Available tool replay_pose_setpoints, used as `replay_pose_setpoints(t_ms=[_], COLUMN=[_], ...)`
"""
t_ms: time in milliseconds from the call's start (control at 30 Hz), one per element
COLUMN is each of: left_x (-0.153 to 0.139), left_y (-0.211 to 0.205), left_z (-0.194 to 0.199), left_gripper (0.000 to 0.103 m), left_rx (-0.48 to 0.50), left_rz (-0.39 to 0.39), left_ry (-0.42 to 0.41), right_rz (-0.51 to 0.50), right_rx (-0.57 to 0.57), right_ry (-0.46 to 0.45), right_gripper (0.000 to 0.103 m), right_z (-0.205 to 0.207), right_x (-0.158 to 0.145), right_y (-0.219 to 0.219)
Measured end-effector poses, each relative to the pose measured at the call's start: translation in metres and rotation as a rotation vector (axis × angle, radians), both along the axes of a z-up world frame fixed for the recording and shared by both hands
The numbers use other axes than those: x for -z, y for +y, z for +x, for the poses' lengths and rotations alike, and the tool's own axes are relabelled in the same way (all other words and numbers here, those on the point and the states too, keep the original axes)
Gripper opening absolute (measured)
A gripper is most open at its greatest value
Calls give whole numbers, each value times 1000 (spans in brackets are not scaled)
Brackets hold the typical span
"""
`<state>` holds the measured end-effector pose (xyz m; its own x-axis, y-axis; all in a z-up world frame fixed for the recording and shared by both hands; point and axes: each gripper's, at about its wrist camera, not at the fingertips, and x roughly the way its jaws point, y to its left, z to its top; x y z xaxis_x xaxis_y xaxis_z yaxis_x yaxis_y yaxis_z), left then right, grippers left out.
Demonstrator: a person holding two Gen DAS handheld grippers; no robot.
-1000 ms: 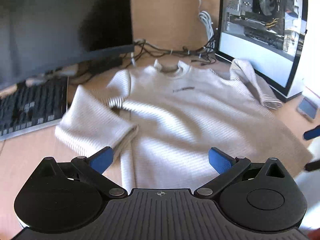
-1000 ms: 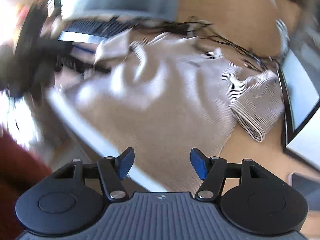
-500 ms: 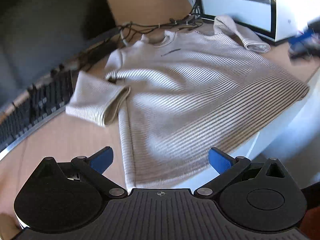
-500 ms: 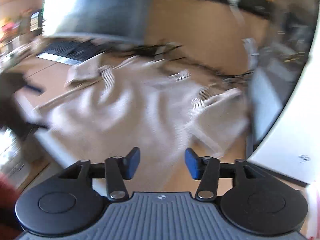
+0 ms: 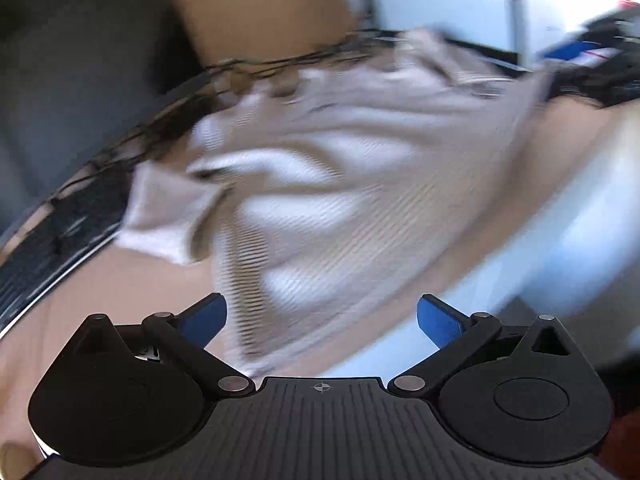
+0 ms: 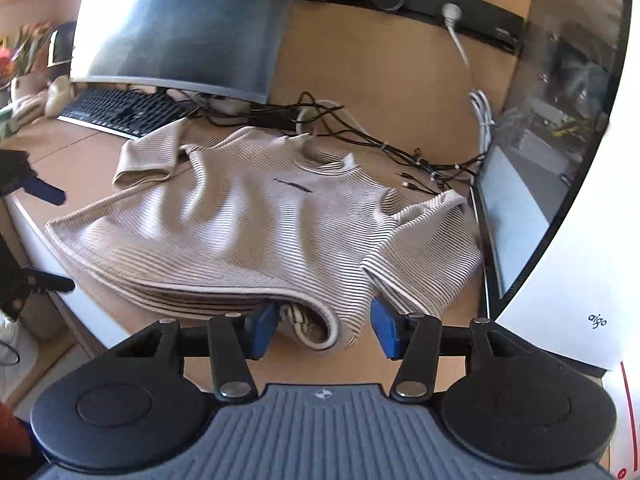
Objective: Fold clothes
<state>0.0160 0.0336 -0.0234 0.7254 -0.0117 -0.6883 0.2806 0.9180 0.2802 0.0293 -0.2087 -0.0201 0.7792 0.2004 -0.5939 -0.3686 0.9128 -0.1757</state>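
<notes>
Wooden desk (image 6: 380, 80) carries a striped sweater (image 6: 248, 220); right gripper (image 6: 324, 326), jaws just narrowing, straddles its front-corner hem ungripped, while left gripper (image 5: 322, 318) hangs wide open.

The sweater (image 6: 240, 220) lies on the desk (image 6: 88, 160), keyboard (image 6: 120, 114) and monitor (image 6: 180, 24) behind-left, computer case (image 6: 560, 160) right.

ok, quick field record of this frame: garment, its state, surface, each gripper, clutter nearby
garment: beige striped knit sweater
state: spread front-up, collar toward the monitor, both sleeves folded in, hem corner bunched at the near edge
surface: wooden desk
right gripper: jaws have just been closing around the bunched hem corner, pads not clearly pressing yet
left gripper: open, empty, over the other hem corner; view blurred
clutter: keyboard, tangled cables, white PC case beside the right sleeve
</notes>
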Motion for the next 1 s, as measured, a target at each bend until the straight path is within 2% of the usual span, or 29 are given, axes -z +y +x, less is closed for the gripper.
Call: replay_pose_setpoints(t_ms=[167, 267, 367, 433, 533, 667, 733, 800, 867, 900, 967, 1000], left_x=[-23, -32, -40, -41, -46, -54, -54, -47, -30, -20, 2, 10], left_y=[52, 67, 81, 80, 83, 76, 61, 41, 21, 17, 11, 10], left_z=[18, 14, 8, 0, 0, 34, 59, 87, 112, 121, 138, 142], left_gripper=[103, 103, 103, 103, 103, 103, 103, 103, 103, 103, 103, 103], left_rx=[-255, -224, -184, -106, -61, -95, -64, 13, 92, 110, 141, 145], left_rz=[-96, -125, -153, -184, -321, -472, -476, -417, -347, -347, -358, -349], left_ry=[-84, -44, 1, 28, 35, -68, -140, -202, -225, -202, -146, -102], right_rz=[-38, -82, -82, -11, 115, 262, 348, 434, 519, 552, 583, 565], right_rx=[-15, -8, 7, -1, 0, 51, 79, 132, 187, 225, 290, 303], right_ry=[33, 77, 133, 152, 171, 148, 149, 144, 139, 135, 125, 120], right_gripper=[51, 51, 52, 57, 76, 84, 86, 86, 87, 88, 99, 99], right_z=[-5, -9, -16, -22, -29, -9, 10, 30, 50, 60, 77, 86], right_x=[9, 17, 19, 12, -3, -17, -17, -14, -10, -7, 2, 7], right_y=[3, -2, -18, -29, -46, -48, -42, -32, -22, -17, -8, -3])
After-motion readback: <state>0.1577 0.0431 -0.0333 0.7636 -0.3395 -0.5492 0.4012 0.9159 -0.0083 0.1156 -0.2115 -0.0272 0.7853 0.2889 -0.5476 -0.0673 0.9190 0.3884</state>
